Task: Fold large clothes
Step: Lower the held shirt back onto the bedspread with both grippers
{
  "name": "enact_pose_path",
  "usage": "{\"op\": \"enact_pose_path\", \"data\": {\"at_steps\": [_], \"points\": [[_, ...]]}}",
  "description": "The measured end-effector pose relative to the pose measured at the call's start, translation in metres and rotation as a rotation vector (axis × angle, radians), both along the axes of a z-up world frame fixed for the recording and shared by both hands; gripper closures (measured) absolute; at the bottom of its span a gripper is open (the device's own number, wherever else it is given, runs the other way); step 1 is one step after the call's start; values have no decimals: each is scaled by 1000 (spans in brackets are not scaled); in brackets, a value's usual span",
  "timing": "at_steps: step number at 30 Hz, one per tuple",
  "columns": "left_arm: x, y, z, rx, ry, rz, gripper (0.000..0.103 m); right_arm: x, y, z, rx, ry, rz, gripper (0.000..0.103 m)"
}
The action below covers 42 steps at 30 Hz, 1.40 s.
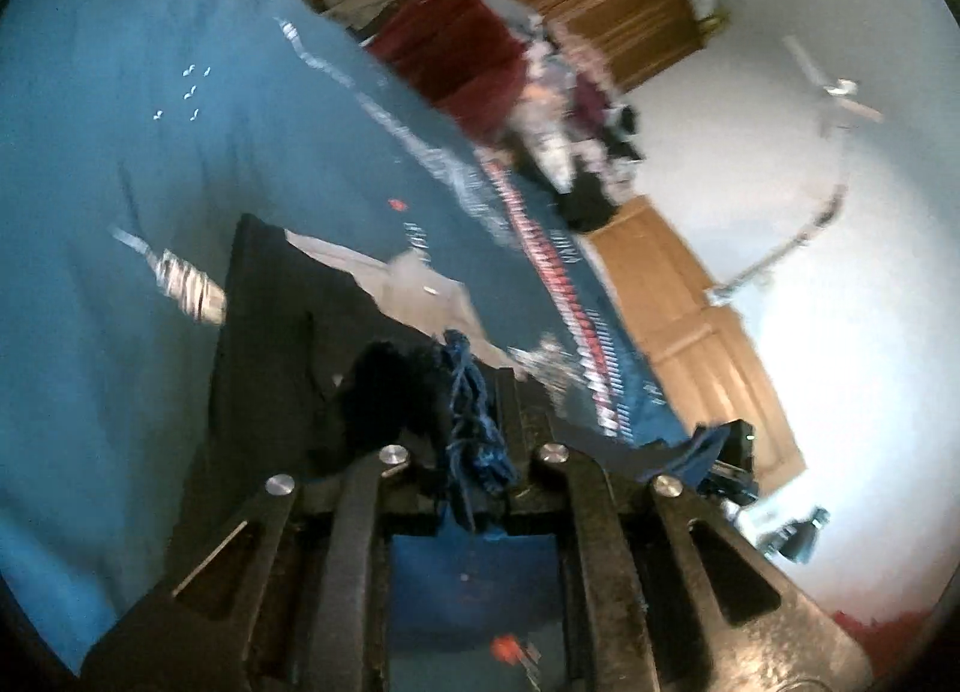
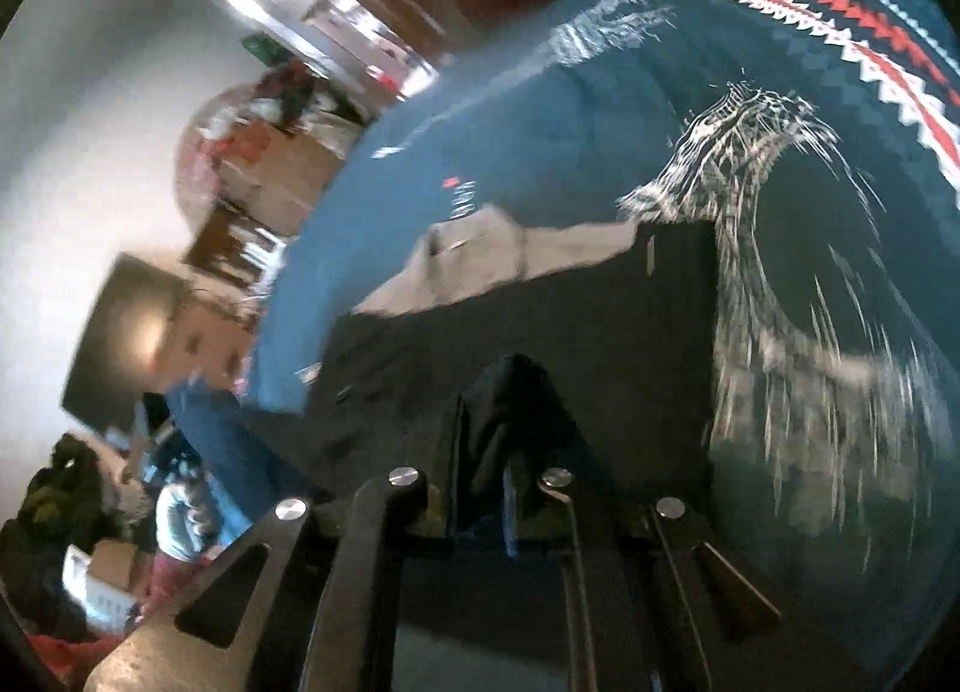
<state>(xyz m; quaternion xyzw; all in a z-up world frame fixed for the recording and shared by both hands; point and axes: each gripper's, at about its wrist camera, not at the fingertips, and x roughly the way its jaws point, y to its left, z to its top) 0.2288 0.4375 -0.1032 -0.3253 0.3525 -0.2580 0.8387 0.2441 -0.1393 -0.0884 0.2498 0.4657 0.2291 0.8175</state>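
Both grippers hold the same dark garment (image 2: 540, 320) by one edge, lifted above a bed covered with a teal blanket (image 1: 120, 182); the hold looks meant to keep the cloth taut between the two hands so that a fold can be laid down evenly, though that is a judgement.

The left gripper (image 1: 462, 410) has its fingers closed on a bunched wad of the garment; in that pinch there is fuzzy black fabric and a twist of blue yarn-like strands (image 1: 468, 392), perhaps a fringe or a drawstring, which I cannot tell apart in the blur. The right gripper (image 2: 510, 452) has its fingers closed on a peaked pleat of smooth, dark cloth that rises between them like a small tent.

The garment is matt, near-black and limp; it hangs from the fingers and runs down to lie partly on the blanket, with a pale beige inner face or lining (image 2: 510, 248) showing along its far edge, toward the middle of the bed.

The blanket is soft and woven-looking, printed with white sketchy line motifs (image 2: 750, 152) and a red-and-white zigzag border band (image 2: 840, 14) near the bed's edge; both views are tilted and motion-blurred, so finer texture is lost.
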Motion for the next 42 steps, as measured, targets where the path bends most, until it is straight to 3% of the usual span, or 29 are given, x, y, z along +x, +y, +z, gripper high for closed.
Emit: {"op": "enact_pose_path", "data": {"at_steps": [2,4,5,6,7,10,12,13,15,18,24,28,33,37,41,42], "points": [[38,-3,-20,23,43,16,83,45,-3,-23,-50,11,-10,85],[76,-7,-50,68,109,27,66,77,-8,-57,-89,72,-15,71],[90,-9,-71,113,186,44,57,91,-12,-78,-127,130,-30,62],[102,-12,-94,174,273,60,60,103,-16,-95,-196,173,-49,61],[106,-16,-105,194,287,49,60,103,-18,-101,-204,178,-53,61],[96,-16,-86,179,231,50,43,97,-29,-91,-204,100,-106,58],[82,-11,-63,169,132,63,24,93,-26,-83,-203,37,-99,43],[78,-8,-55,165,94,85,23,94,-22,-86,-223,31,-91,38],[76,0,-47,187,45,136,19,100,-12,-96,-256,44,-63,37],[82,6,-49,319,67,206,18,107,-4,-104,-256,35,-77,37],[90,-11,-62,456,75,103,20,106,7,-106,-301,2,-39,37],[113,-26,-69,496,88,42,22,100,14,-104,-333,-37,4,37],[124,-35,-84,520,143,-31,46,89,10,-96,-323,-89,31,37],[119,-26,-86,498,143,-19,48,87,0,-91,-284,-100,31,36],[120,-24,-87,493,143,-15,48,72,-20,-77,-173,-160,-21,18],[120,-24,-87,499,141,-14,47,74,-20,-80,-160,-154,-11,18]]}}
